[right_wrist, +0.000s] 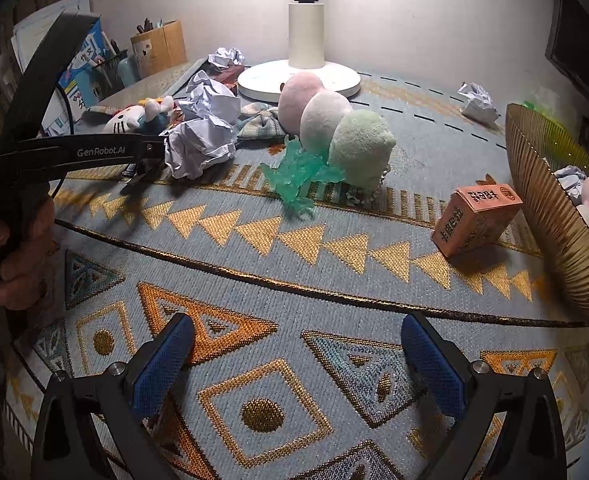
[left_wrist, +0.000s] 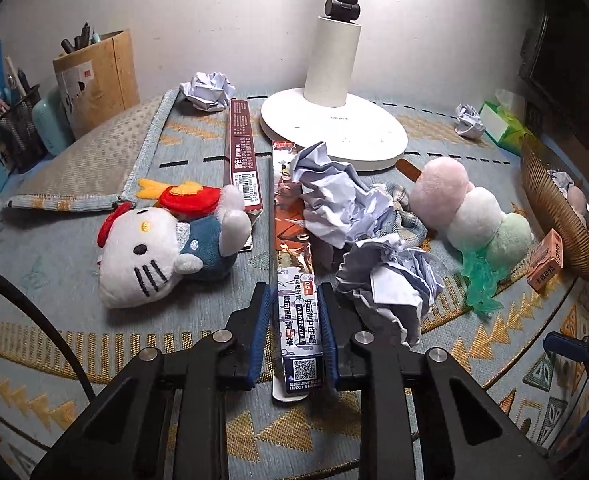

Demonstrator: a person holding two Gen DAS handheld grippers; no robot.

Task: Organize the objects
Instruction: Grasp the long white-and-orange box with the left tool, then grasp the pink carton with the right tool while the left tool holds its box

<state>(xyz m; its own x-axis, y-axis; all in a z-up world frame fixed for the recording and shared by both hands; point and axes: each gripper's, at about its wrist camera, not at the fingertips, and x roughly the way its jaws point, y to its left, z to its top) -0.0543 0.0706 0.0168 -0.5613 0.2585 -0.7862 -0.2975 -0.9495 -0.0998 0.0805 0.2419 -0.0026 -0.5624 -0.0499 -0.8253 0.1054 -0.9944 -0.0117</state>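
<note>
My left gripper (left_wrist: 294,300) is shut on the near end of a long flat pen box (left_wrist: 292,256) with printed artwork, which lies on the patterned mat. Crumpled paper (left_wrist: 346,208) covers the box's right side. A Hello Kitty plush (left_wrist: 162,240) lies to its left and a dark red long box (left_wrist: 243,156) behind. A three-ball dango plush (left_wrist: 474,212) lies to the right; it also shows in the right wrist view (right_wrist: 334,128). My right gripper (right_wrist: 294,340) is open and empty above the mat. The left gripper's body (right_wrist: 74,152) shows at the left there.
A white lamp base (left_wrist: 334,124) stands at the back. A gold ribbed basket (right_wrist: 554,216) holding toys stands at the right, an orange carton (right_wrist: 474,220) beside it. A green plastic toy (right_wrist: 298,176) lies by the dango. Pen holders (left_wrist: 94,76) stand back left.
</note>
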